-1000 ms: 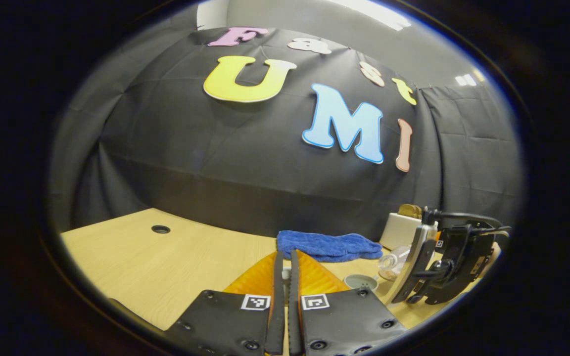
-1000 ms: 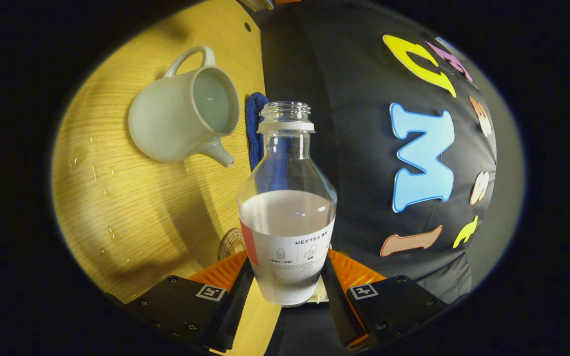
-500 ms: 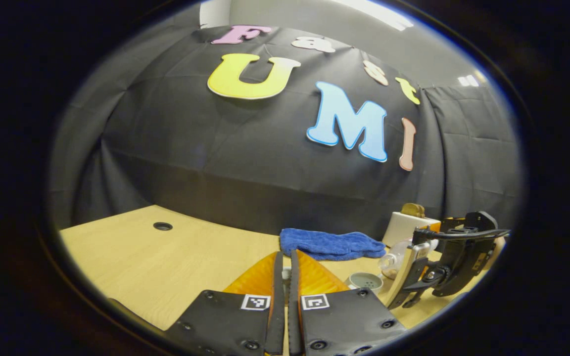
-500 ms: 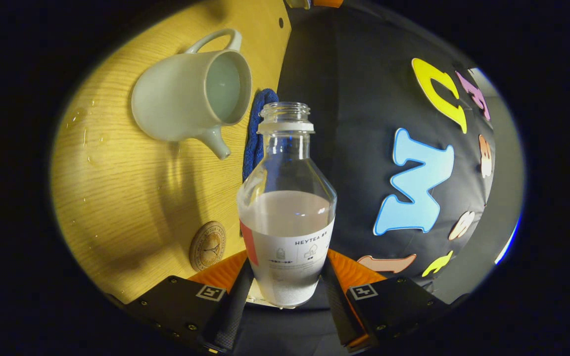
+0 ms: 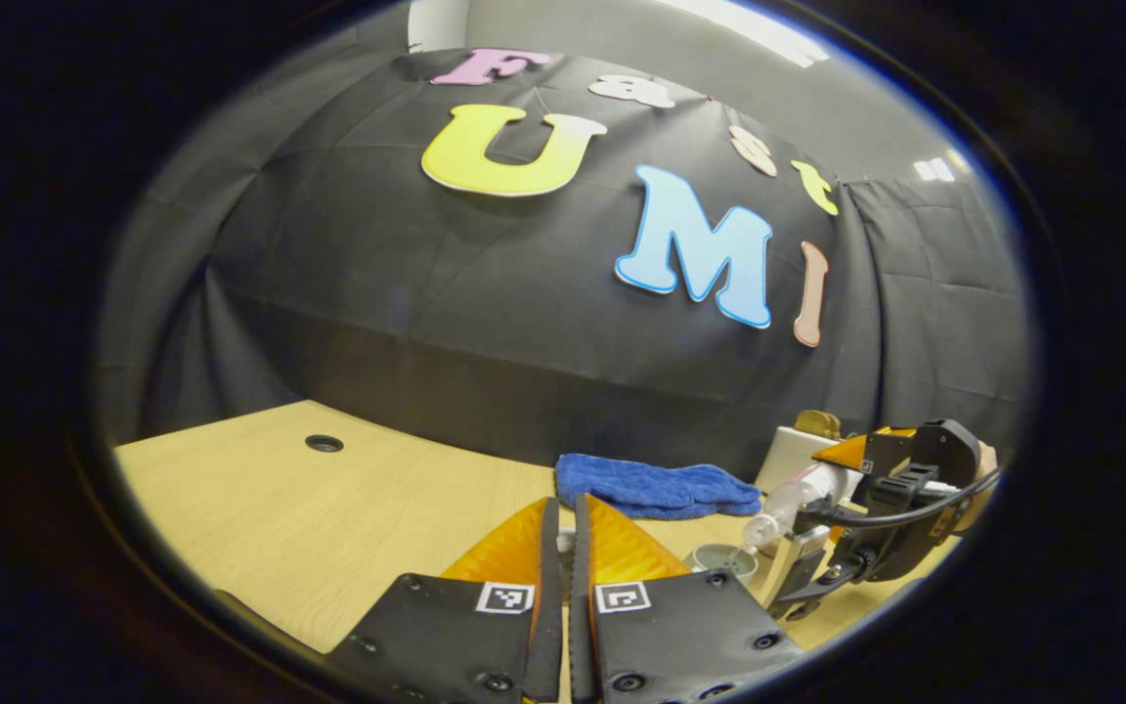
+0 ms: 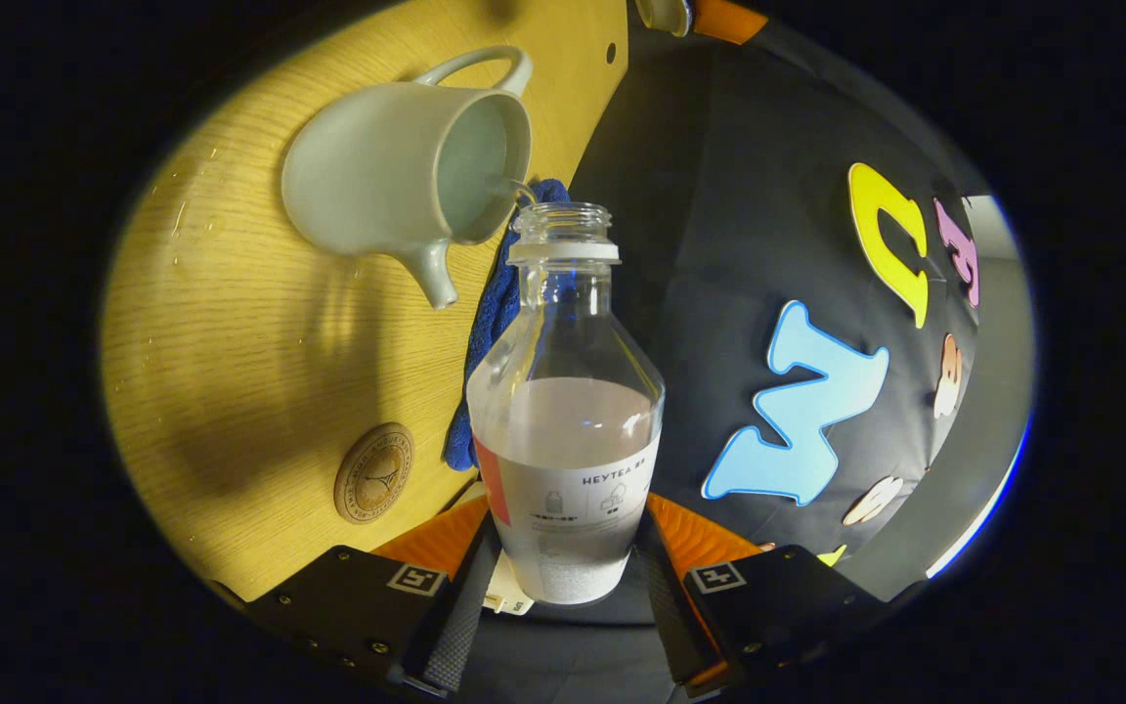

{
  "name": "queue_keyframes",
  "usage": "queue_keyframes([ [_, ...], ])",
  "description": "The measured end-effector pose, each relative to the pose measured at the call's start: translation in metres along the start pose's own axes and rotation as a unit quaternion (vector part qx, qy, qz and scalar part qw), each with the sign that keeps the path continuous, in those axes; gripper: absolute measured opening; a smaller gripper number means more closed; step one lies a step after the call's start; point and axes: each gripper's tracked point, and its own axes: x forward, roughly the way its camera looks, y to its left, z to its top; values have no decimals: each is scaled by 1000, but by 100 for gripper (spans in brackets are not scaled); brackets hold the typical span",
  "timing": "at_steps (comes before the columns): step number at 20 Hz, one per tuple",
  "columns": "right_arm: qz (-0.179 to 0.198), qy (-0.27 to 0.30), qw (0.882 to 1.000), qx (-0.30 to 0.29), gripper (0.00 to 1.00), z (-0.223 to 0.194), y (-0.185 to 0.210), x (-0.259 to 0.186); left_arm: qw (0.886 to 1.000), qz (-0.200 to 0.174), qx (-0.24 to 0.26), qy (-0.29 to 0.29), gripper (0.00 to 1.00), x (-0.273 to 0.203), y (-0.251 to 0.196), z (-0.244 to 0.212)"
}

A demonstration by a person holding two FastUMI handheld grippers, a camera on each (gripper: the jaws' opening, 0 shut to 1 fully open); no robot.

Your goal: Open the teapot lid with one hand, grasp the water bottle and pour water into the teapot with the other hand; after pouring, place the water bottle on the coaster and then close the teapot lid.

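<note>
Two fingers of the right gripper [image 6: 563, 577] pinch the water bottle [image 6: 566, 411] by its labelled lower body at bottom centre of the right gripper view, the bottle's long axis running straight up the frame to an uncapped mouth that sits just beside the rim of the open teapot [image 6: 397, 186] in the upper left. A thin thread of water appears to cross from the mouth into the pot, so the pour looks under way, with the bottle roughly half full. Low in the left of that frame the round coaster [image 6: 373, 472] lies on the wooden worktop [image 6: 231, 372], well apart from the teapot and nearer the fingers than the pot is; that is the direction the bottle must travel once righted, and the right gripper is plainly the closer one to it. A blue cloth [image 6: 490, 323] shows behind the bottle's neck. At bottom centre of the left gripper view the left gripper [image 5: 563, 548] has its fingers pressed nearly together; something pale sits in the narrow gap between them, likely the lid, though that cannot be told for certain. Lower right of that frame the right gripper [image 5: 876, 508] tips the water bottle [image 5: 793, 499] down over the teapot [image 5: 719, 559], with the blue cloth [image 5: 656, 486] beyond.
</note>
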Motion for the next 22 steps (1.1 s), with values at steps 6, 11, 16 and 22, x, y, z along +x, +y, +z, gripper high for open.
queue_keyframes([
  [6,-34,-6,998,-43,72,6,-14,-4,1000,4,-19,-4,9,-2,7,2],
  [11,-68,-11,994,-83,75,11,-28,-8,999,9,-31,-4,9,-1,13,2],
  [16,-93,-16,990,-109,75,17,-39,-12,999,10,-35,0,9,-1,14,1],
  [22,-117,-23,983,-137,75,23,-51,-14,999,8,-37,3,10,0,13,-1],
])
